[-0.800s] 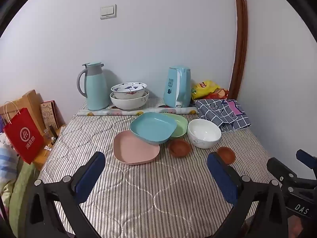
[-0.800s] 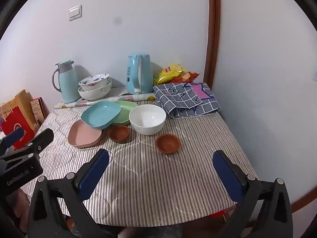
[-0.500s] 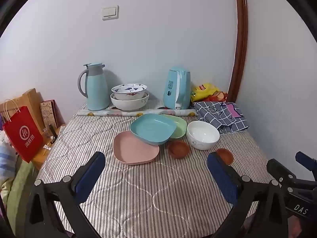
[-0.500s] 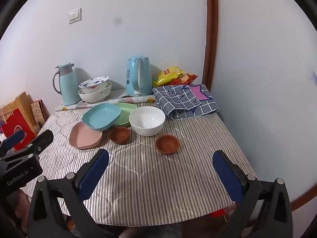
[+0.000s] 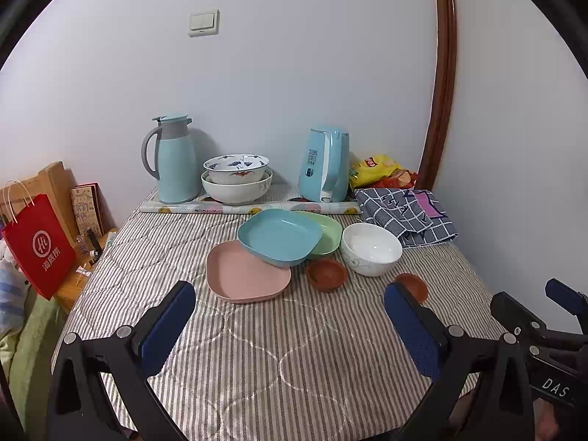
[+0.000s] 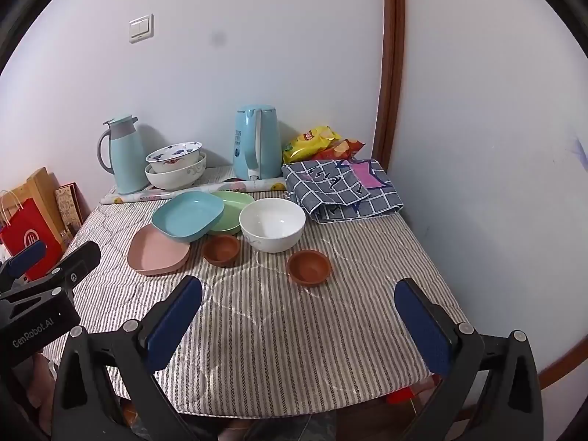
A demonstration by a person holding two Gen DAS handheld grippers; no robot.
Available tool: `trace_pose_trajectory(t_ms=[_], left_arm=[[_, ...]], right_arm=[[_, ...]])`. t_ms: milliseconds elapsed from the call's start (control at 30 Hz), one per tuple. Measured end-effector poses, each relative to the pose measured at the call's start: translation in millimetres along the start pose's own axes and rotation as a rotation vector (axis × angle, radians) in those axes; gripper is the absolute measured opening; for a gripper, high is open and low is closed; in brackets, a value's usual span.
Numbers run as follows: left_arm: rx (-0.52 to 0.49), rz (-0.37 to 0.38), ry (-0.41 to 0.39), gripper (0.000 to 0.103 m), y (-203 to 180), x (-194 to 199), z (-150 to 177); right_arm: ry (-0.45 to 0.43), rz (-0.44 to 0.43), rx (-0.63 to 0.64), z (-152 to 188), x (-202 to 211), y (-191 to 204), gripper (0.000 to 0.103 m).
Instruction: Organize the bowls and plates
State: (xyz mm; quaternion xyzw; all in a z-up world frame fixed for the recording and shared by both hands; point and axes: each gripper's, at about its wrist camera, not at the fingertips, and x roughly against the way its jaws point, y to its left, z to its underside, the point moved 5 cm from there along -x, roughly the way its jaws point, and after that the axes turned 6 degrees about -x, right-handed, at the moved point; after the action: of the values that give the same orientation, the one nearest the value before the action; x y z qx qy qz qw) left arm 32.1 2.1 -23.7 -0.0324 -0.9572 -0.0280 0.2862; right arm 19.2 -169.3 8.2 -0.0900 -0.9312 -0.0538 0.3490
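Pose: I hold my left gripper point(image 5: 290, 316) low over the near edge of the striped quilted table cover point(image 5: 294, 360), fingers pointing at the dishes; my right gripper point(image 6: 299, 316) sits level beside it, further right.

Count, left to right: three square plastic plates overlapping in a row, namely the pink square plate point(image 5: 248, 275), the blue square plate point(image 5: 279, 237) resting partly on it, and the green square plate point(image 5: 325, 233) tucked under the blue one. Two small brown clay bowls: one point(image 5: 327, 273) just in front of the plates, the other point(image 6: 308, 267) further right, apart. One large white ceramic bowl point(image 5: 371, 250) between them, set back. At the back wall, two patterned white bowls nested point(image 5: 236, 180) (between a pale blue thermos jug point(image 5: 172, 160) and a pale blue electric kettle point(image 5: 325, 165)).

Jaws: both pairs spread wide, holding nothing, touching nothing.
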Motion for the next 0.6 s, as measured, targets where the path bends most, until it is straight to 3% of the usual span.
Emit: trace_pose_trajectory(t_ms=[600], left_arm=[[0.016, 0.046, 0.004, 0.103, -6.8, -1.2, 4.4]], right_arm=[[-0.013, 0.012, -0.019, -2.5, 8.7, -7.6, 0.103]])
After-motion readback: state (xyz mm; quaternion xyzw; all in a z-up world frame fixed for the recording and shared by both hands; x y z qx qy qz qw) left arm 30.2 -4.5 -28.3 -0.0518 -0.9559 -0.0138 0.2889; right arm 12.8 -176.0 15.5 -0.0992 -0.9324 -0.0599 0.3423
